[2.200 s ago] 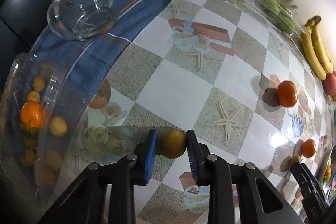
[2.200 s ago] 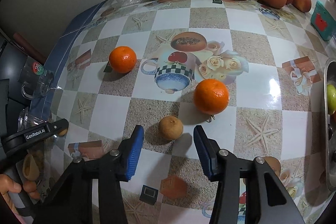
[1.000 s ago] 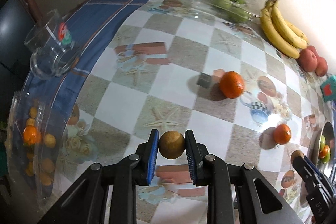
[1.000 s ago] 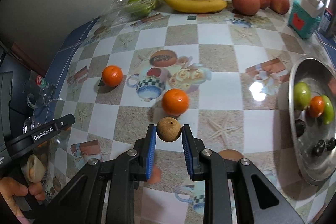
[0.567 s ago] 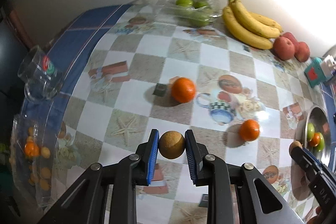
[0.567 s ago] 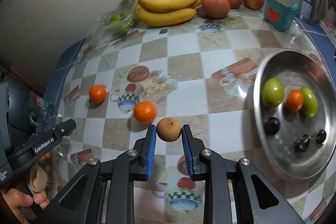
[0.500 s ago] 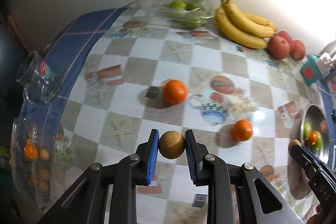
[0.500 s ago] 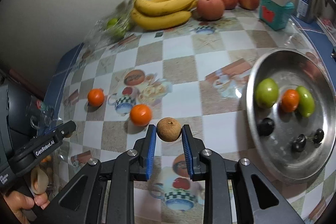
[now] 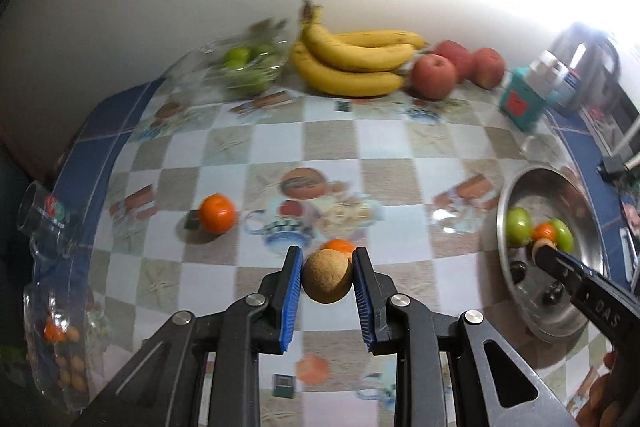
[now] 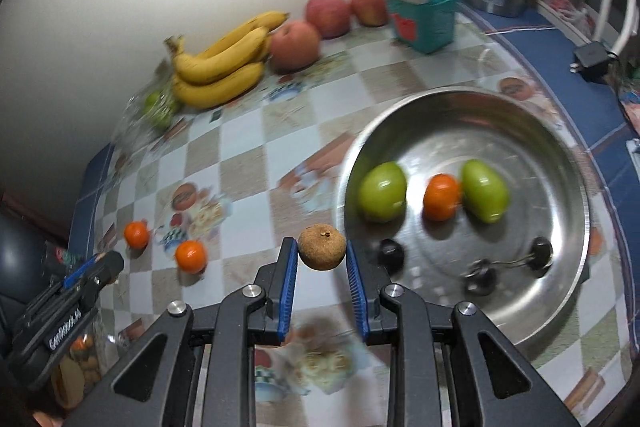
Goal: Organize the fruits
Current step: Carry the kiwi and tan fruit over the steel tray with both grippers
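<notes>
Each fisheye camera sits just behind its own gripper's fingers, looking steeply down and forward over the checkered tablecloth (image 9: pixel 400 147) toward the wall. The left view faces the bananas (image 9: pixel 352 61) ahead, the steel bowl (image 9: pixel 516 187) off to its right. The right view looks close onto that bowl (image 10: pixel 440 107); the bananas (image 10: pixel 224 67) lie ahead-left. Both share bananas, bowl and tablecloth.

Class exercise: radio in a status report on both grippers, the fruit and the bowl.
Left gripper shut on a brown fruit. Right gripper shut on another brown fruit, beside the bowl. Bowl holds green fruits, one orange. Nothing in the way.
</notes>
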`<state>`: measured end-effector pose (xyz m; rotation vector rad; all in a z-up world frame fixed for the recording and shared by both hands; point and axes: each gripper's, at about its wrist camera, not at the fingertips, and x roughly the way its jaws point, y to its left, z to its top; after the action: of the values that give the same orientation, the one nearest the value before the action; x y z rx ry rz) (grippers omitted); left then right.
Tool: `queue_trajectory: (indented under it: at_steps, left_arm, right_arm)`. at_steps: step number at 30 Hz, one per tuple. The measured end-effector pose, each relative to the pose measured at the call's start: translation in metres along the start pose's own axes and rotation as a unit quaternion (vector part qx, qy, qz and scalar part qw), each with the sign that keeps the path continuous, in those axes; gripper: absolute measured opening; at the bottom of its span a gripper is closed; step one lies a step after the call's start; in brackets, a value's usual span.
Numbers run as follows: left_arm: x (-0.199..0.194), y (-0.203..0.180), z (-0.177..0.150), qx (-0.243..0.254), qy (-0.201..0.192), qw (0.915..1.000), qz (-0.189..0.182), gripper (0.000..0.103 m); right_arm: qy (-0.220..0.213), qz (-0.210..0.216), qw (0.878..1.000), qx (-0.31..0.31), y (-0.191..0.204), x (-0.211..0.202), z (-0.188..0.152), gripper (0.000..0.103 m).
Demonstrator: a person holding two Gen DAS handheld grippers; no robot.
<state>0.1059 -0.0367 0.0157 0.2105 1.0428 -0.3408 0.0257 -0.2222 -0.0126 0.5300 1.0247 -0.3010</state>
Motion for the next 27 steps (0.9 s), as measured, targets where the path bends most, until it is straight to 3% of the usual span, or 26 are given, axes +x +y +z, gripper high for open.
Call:
queue_trajectory:
  at_steps: [5, 13, 19, 27]
  left_arm:
    - [-0.001, -0.032, 0.000, 0.030, -0.003, 0.9996, -0.003, 0.027]
    - [-0.001, -0.095, -0.003, 0.071, -0.003, 0.9947, -0.074, 0.027]
    - [0.005, -0.143, -0.011, 0.115, -0.002, 0.9879, -0.104, 0.027]
    - [0.020, -0.176, -0.020, 0.135, 0.018, 0.9819, -0.131, 0.027]
  right_arm:
    - [-0.010, -0.012, 1.000, 0.021, -0.022, -0.006, 0.006, 0.026]
    - [-0.029, -0.026, 0.998, 0.057, -0.058, -0.019, 0.014, 0.026]
    - [-0.043, -0.035, 0.994, 0.094, -0.090, -0.026, 0.020, 0.026]
    - [-0.042, -0.049, 0.990, 0.124, -0.125, -0.026, 0.023, 0.026]
